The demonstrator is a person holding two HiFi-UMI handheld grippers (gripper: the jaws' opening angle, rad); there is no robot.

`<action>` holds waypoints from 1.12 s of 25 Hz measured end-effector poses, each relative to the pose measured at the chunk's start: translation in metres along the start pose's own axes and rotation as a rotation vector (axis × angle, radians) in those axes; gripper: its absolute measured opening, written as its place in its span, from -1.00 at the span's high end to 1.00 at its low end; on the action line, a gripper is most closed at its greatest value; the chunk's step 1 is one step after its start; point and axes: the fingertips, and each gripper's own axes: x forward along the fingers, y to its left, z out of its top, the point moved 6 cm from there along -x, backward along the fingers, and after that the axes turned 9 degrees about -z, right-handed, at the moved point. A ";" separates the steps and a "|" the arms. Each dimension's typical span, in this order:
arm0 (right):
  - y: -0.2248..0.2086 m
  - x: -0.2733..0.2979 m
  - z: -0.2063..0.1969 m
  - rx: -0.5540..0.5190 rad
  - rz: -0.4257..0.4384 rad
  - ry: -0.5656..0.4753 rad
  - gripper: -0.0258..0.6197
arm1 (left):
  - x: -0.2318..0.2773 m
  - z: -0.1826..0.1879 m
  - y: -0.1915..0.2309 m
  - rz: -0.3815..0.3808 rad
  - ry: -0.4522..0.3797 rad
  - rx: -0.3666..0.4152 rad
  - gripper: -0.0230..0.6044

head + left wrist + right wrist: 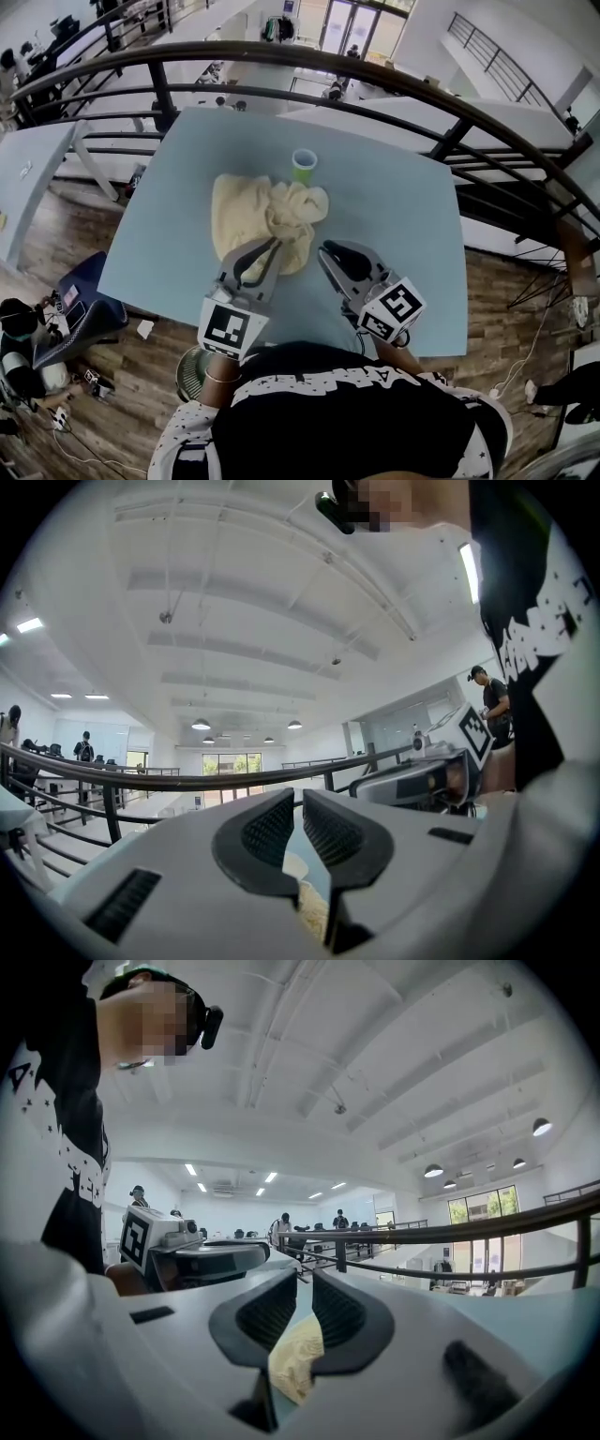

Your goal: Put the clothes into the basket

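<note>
Head view. Light blue desk [394, 216], a dark curved railing [375, 80] along its far side.

Clothes: one cream-yellow garment [262, 211], crumpled, lying near the desk's centre, a little toward 9 o'clock. It is on the desk, not in any basket.

Green cup [304, 166] upright at 12 o'clock of the garment, just beside its far edge.

Left gripper [272, 248] at 6 o'clock of the garment, tips over the near hem. In its own view the left gripper [298, 803] has both jaws pressed almost together, only a thin slit between the pads. A bit of the garment [314, 907] shows low in that slit. Cannot tell if any fabric is pinched.

Right gripper [325, 248] at 5 o'clock of the garment, tips just beside its near right edge. In its own view the right gripper [305, 1283] is likewise pressed nearly together, with the garment [295, 1358] showing through the lower gap. The fabric looks to lie beyond the jaws.

Round ribbed container [190, 373] on the floor at 7 o'clock of the desk, by the person's left arm, mostly hidden.
</note>
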 end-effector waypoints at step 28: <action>-0.010 0.019 -0.018 -0.004 -0.073 0.049 0.70 | -0.009 -0.029 0.034 0.026 0.045 -0.043 0.87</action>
